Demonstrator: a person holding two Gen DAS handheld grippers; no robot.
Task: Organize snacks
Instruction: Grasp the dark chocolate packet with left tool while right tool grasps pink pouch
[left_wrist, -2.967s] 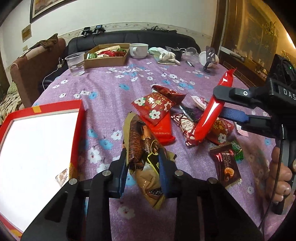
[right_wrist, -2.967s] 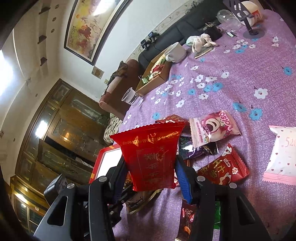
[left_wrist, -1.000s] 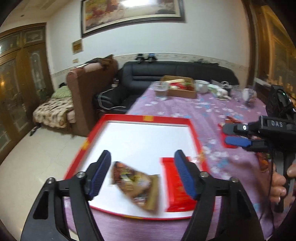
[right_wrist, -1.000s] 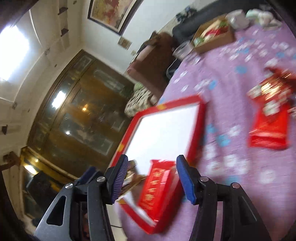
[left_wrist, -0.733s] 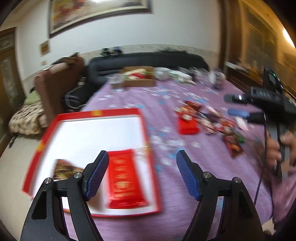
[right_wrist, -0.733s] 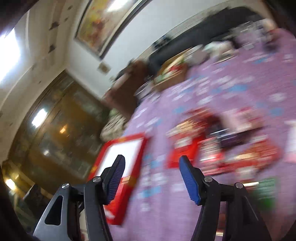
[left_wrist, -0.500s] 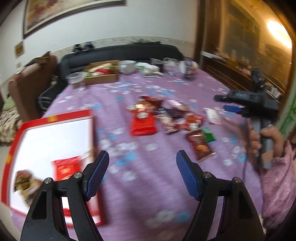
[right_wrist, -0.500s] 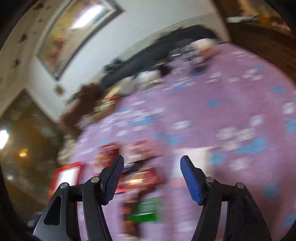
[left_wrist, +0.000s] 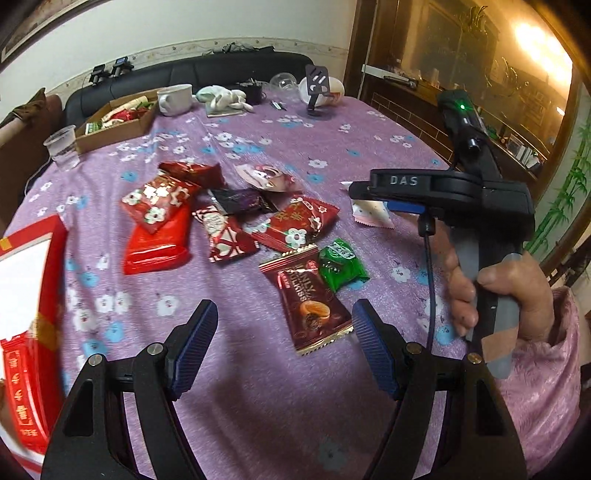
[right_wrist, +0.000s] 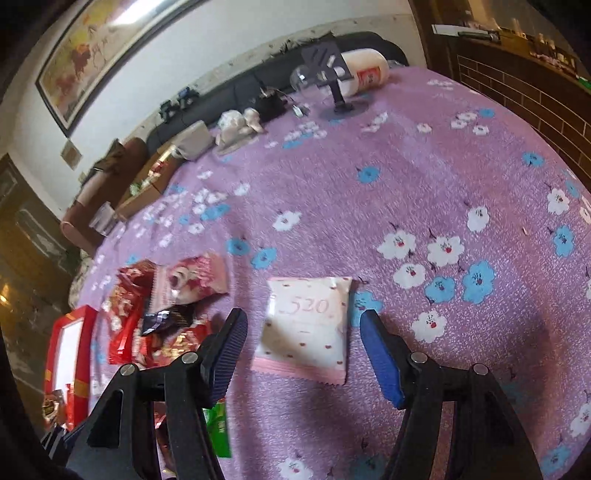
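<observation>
Black right gripper (left_wrist: 369, 201) marked "DAS", blue pads, pink sleeve (left_wrist: 546, 373)

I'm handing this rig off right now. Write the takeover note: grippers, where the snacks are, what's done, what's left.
Left gripper: open, empty, lined up over the brown chocolate packet.
Right gripper: open, empty, straddling the white 520 packet without gripping it.
Done: a red packet lies in the red tray at the table's left edge.
Left: the green packet, the big red packet and the rest of the pile on the purple tablecloth, plus the two packets under the grippers, still go to the tray.
</observation>
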